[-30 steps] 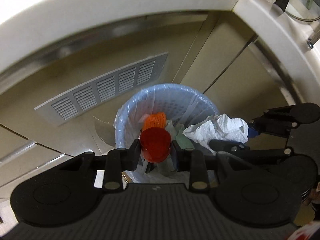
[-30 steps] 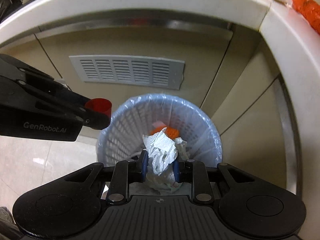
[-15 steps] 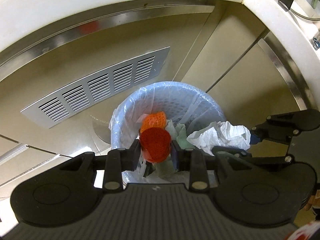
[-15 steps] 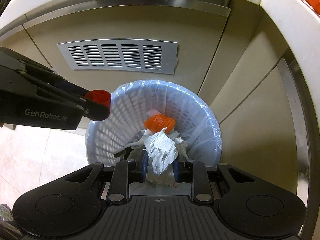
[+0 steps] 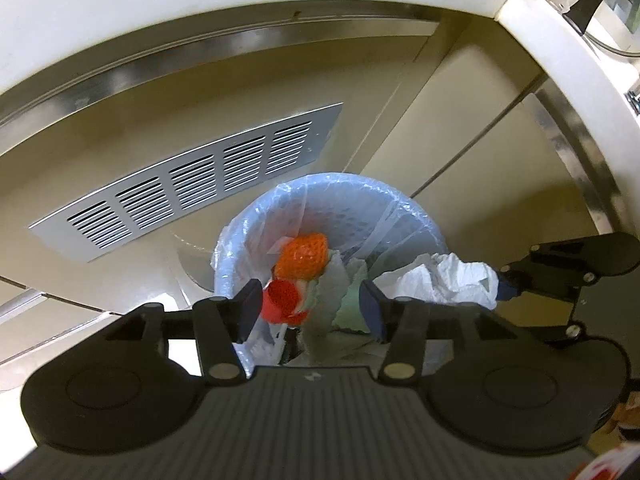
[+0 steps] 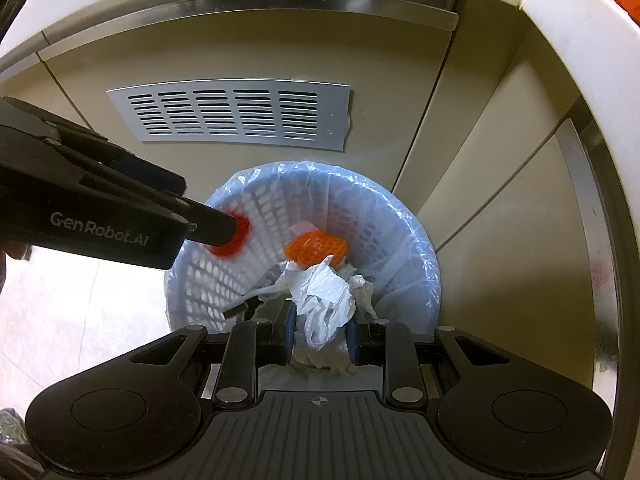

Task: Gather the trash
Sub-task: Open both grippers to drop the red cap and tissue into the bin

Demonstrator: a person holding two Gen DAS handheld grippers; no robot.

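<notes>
Both claws tilt steeply down over the bin [image 6: 400,216], left claw [image 5: 310,310] just opening.

Both tools are showing matte black bodies, round side discs, silver screws and blue pads [image 6: 289,334]; white "GenRobot.AI" lettering [image 6: 99,229] is marking one.

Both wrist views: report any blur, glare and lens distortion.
Right wrist view: the small red plastic cup is motion-blurred, the rest sharp; glare on the steel trim strip. Left wrist view: the cup is sharper; fisheye bends the white countertop edge into an arc.
</notes>
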